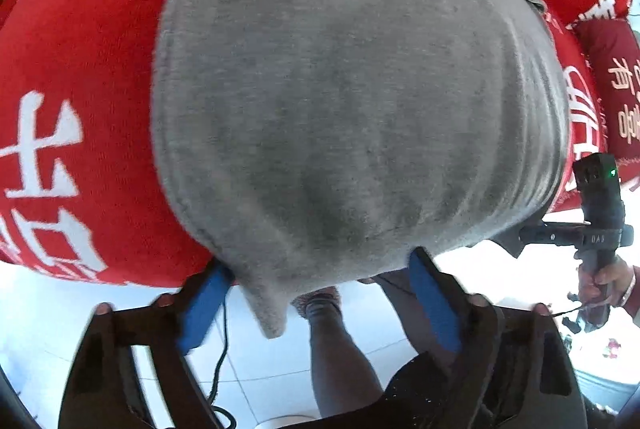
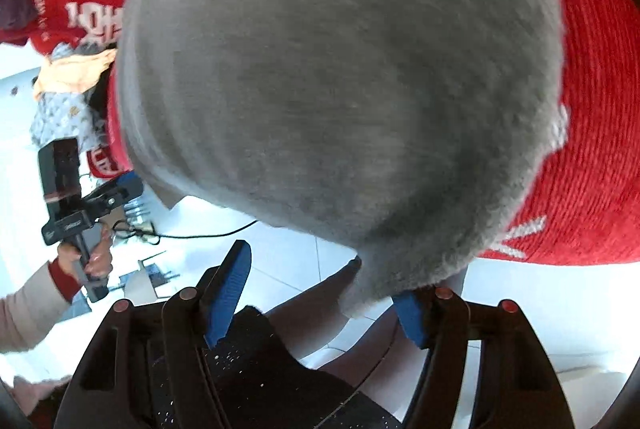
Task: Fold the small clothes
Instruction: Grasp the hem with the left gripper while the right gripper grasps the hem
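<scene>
A red blanket (image 1: pixel 80 77) with white woven characters is covering the surface and taking up most of the background in both wrist views, its near edge hanging over a white tiled floor (image 1: pixel 48 309). A grey garment (image 1: pixel 340 89) is lying flat on that blanket, filling the centre of each view, and its near hem is reaching to the blanket's edge, where a small pointed corner is drooping over the floor. The left gripper (image 1: pixel 320 293) is pointing steeply down at that hem with its blue fingers (image 1: pixel 202 309) spread apart; the drooping corner is hanging in the gap between them, and neither pad is visibly pressing on it, so nothing is being pinched here. The right gripper (image 2: pixel 322 303) is sitting at another part of the same hem, its fingers also held apart, with the left blue finger (image 2: pixel 228 299) standing clear of the cloth and the right one partly tucked under the grey edge, touching or nearly touching it; whether it is bearing on the fabric cannot be told. At the left of the right wrist view, a pile of other small clothes (image 2: pixel 68 97), orange and pale patterned, is resting at the blanket's edge. A thin black cable (image 2: pixel 200 233) is trailing across the floor below.
</scene>
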The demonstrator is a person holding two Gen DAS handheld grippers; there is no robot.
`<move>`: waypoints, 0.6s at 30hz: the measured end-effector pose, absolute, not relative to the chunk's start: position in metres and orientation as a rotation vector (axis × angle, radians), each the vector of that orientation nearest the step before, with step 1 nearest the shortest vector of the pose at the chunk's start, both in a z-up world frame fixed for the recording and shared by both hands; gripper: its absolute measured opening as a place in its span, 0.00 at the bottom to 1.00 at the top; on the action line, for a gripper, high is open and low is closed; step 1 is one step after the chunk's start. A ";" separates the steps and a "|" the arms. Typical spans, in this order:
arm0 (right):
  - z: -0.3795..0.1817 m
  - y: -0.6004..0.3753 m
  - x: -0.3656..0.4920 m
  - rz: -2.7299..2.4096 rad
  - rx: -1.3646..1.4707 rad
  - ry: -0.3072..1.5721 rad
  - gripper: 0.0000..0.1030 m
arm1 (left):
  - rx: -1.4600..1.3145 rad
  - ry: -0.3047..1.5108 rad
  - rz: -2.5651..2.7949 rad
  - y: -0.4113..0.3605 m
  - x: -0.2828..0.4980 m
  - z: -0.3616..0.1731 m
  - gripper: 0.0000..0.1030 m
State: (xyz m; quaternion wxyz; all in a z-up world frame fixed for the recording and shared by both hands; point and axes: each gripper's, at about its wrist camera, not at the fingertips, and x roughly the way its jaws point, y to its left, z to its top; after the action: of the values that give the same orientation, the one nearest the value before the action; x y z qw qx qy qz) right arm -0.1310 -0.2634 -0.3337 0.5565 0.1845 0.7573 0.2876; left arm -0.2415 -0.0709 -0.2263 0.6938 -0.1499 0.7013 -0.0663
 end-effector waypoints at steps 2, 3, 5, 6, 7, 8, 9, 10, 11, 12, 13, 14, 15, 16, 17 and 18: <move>-0.337 -0.283 -0.129 0.597 0.519 1.818 0.41 | -0.337 1.588 -0.145 -0.064 -0.244 -0.228 0.39; -0.338 -0.287 -0.129 0.572 0.551 1.830 0.21 | -0.360 1.606 -0.169 -0.061 -0.245 -0.231 0.26; -0.334 -0.291 -0.132 0.577 0.590 1.817 0.08 | -0.428 1.628 -0.215 -0.054 -0.247 -0.239 0.09; -0.330 -0.294 -0.134 0.582 0.606 1.808 0.08 | -0.437 1.624 -0.217 -0.052 -0.246 -0.239 0.09; -0.325 -0.295 -0.135 0.588 0.623 1.800 0.07 | -0.442 1.620 -0.229 -0.051 -0.245 -0.238 0.09; -0.318 -0.296 -0.135 0.596 0.647 1.787 0.07 | -0.455 1.612 -0.239 -0.050 -0.244 -0.235 0.09; -0.311 -0.298 -0.135 0.604 0.670 1.773 0.07 | -0.484 1.598 -0.258 -0.048 -0.244 -0.231 0.09; -0.303 -0.299 -0.135 0.613 0.700 1.755 0.07 | -0.507 1.583 -0.274 -0.047 -0.243 -0.226 0.09; -0.296 -0.299 -0.134 0.620 0.724 1.737 0.07 | -0.524 1.565 -0.290 -0.046 -0.242 -0.218 0.09; -0.288 -0.300 -0.132 0.627 0.749 1.719 0.07 | -0.535 1.554 -0.297 -0.046 -0.242 -0.213 0.09; -0.281 -0.300 -0.130 0.633 0.768 1.702 0.07 | -0.562 1.527 -0.312 -0.044 -0.239 -0.203 0.09; -0.273 -0.298 -0.127 0.640 0.789 1.678 0.07 | -0.576 1.511 -0.319 -0.043 -0.237 -0.196 0.09; -0.265 -0.298 -0.123 0.646 0.807 1.656 0.07 | -0.593 1.488 -0.327 -0.041 -0.234 -0.188 0.09; -0.258 -0.296 -0.120 0.651 0.824 1.634 0.07 | -0.610 1.456 -0.337 -0.037 -0.228 -0.177 0.09; -0.248 -0.296 -0.114 0.657 0.847 1.601 0.07 | -0.619 1.432 -0.344 -0.033 -0.222 -0.167 0.09; -0.238 -0.296 -0.105 0.668 0.872 1.562 0.07 | -0.626 1.411 -0.348 -0.031 -0.216 -0.162 0.09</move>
State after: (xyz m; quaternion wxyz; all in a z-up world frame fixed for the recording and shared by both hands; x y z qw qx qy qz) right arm -0.1055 -0.2959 -0.2384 0.5779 0.3727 0.6675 0.2857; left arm -0.2163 -0.0308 -0.1616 0.7030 -0.2812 0.6342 -0.1564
